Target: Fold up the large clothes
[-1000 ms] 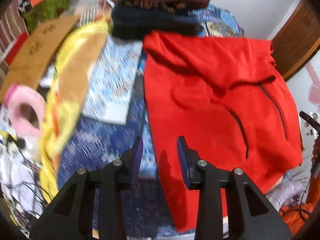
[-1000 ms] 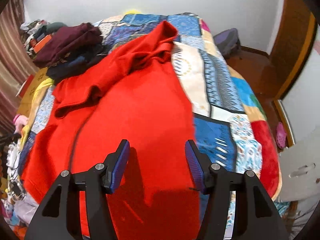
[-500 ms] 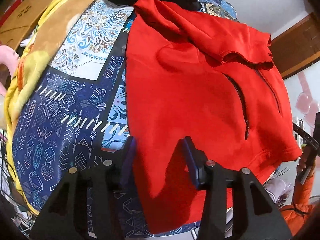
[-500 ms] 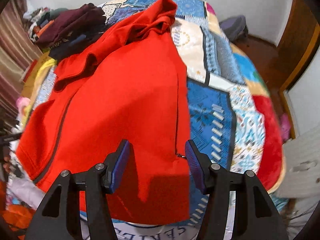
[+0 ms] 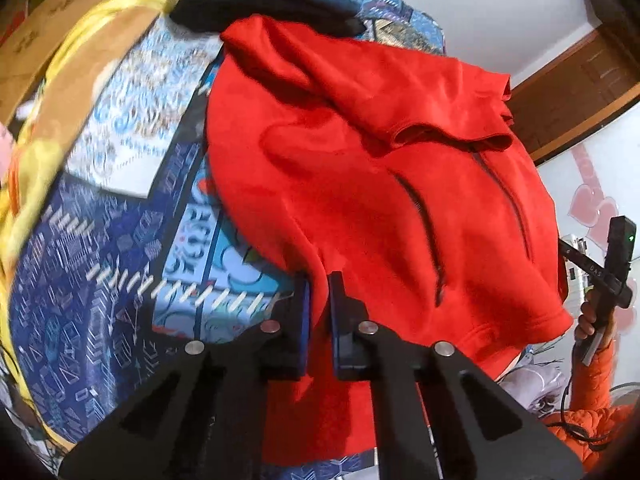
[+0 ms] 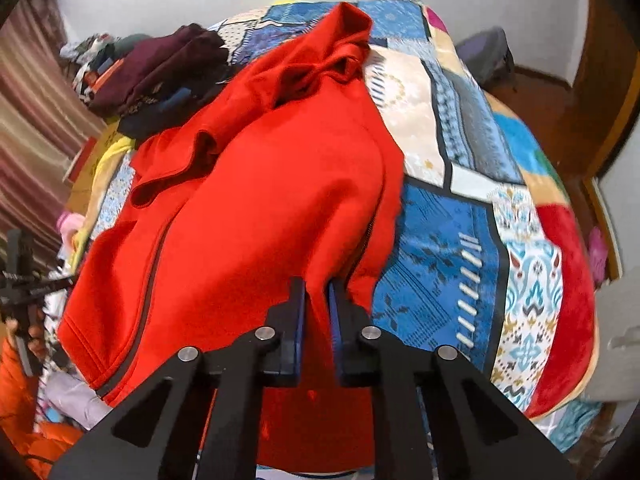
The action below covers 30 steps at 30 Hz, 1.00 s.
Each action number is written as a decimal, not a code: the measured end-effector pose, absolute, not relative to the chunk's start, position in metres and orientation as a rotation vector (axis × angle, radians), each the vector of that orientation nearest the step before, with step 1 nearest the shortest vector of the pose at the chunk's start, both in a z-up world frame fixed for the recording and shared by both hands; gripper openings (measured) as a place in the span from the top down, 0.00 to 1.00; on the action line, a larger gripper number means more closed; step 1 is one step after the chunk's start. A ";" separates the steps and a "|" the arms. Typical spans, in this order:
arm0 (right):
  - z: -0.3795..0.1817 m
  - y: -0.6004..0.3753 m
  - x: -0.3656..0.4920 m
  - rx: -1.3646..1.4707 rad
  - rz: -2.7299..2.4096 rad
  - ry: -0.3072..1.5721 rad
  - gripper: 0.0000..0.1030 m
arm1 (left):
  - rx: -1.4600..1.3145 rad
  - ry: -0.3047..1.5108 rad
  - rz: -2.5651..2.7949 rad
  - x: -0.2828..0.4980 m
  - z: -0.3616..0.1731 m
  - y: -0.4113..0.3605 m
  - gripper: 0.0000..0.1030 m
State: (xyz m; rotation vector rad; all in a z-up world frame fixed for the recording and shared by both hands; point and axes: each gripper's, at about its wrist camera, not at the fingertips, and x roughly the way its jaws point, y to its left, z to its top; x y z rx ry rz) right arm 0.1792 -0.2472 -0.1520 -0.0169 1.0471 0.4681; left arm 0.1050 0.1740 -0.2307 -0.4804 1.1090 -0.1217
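A large red zip-up hooded jacket [image 5: 360,184] lies spread on a patchwork blanket [image 5: 120,264], hood toward the far end. My left gripper [image 5: 319,280] is shut on the jacket's left bottom edge, red cloth pinched between its blue pads. In the right wrist view the same jacket [image 6: 256,208] runs away from me, and my right gripper [image 6: 317,284] is shut on its right bottom edge beside the side seam. In the left wrist view, the right gripper [image 5: 616,264] shows at the far right, held by a hand in an orange sleeve.
Dark folded clothes [image 6: 160,76] are stacked at the bed's far left corner. A yellow cloth [image 5: 48,128] and a cardboard box [image 5: 44,48] lie along the left side. The blanket [image 6: 472,208] to the jacket's right is bare. A wooden door [image 6: 600,92] stands at right.
Both grippers went from open to shut on the jacket's bottom edge. The left gripper moved in closer over the hem; the cloth now bunches up between each pair of pads.
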 end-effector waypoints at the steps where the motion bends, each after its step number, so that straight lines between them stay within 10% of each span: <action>1: -0.149 -0.246 0.181 -0.015 0.473 1.039 0.92 | -0.469 1.097 -0.120 0.107 -0.226 0.173 0.94; 18: -0.072 -0.192 0.262 -0.072 0.532 0.797 0.96 | -0.470 0.803 -0.103 0.191 -0.127 0.202 0.95; 30: -0.096 -0.182 0.349 -0.074 0.478 0.864 0.96 | -0.510 0.879 -0.036 0.279 -0.175 0.236 1.00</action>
